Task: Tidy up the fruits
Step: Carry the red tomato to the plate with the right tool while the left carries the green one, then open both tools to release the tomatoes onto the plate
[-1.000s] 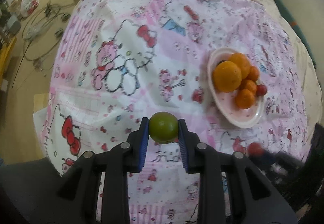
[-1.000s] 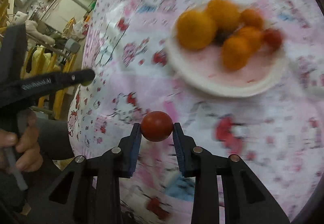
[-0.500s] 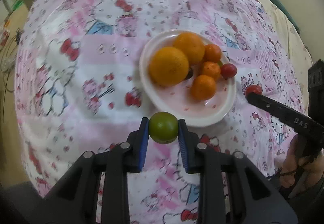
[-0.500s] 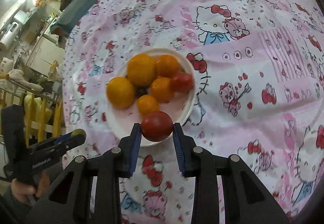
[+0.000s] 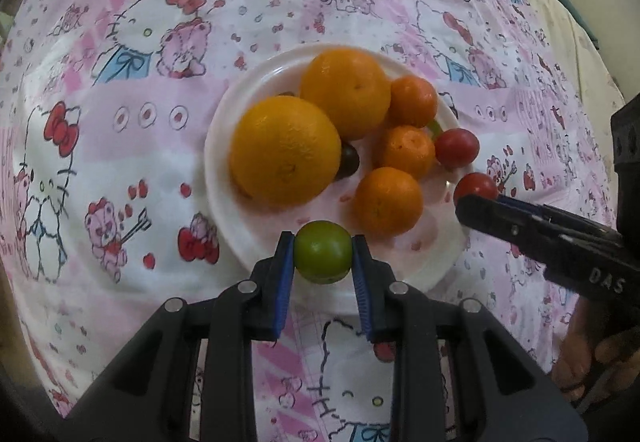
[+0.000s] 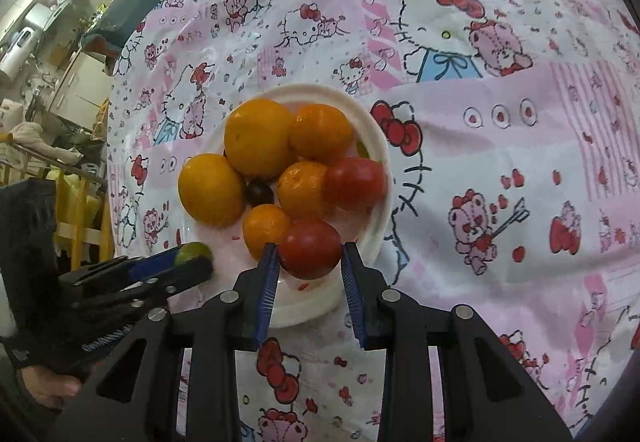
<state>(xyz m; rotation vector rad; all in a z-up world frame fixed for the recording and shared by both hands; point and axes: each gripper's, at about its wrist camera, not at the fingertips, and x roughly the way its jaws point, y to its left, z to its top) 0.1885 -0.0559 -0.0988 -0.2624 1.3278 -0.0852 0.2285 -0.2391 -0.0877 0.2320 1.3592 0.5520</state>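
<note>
Left claw point(image 5: 323, 253) was clamped on a green fruit point(image 5: 323, 252) over the near rim of the white plate point(image 5: 224, 178); right claw point(image 6: 309, 251) gripped a red fruit point(image 6: 310, 248) above the plate's edge, w/ oranges point(image 5: 286, 150) piled there on the pink-print bench point(image 5: 120, 162).

We find the white plate point(image 5: 224, 146) crowded at its far side with oranges point(image 5: 286, 150); its near part lies bare; the patterned cloth point(image 5: 120, 54) around stays open on all sides.
</note>
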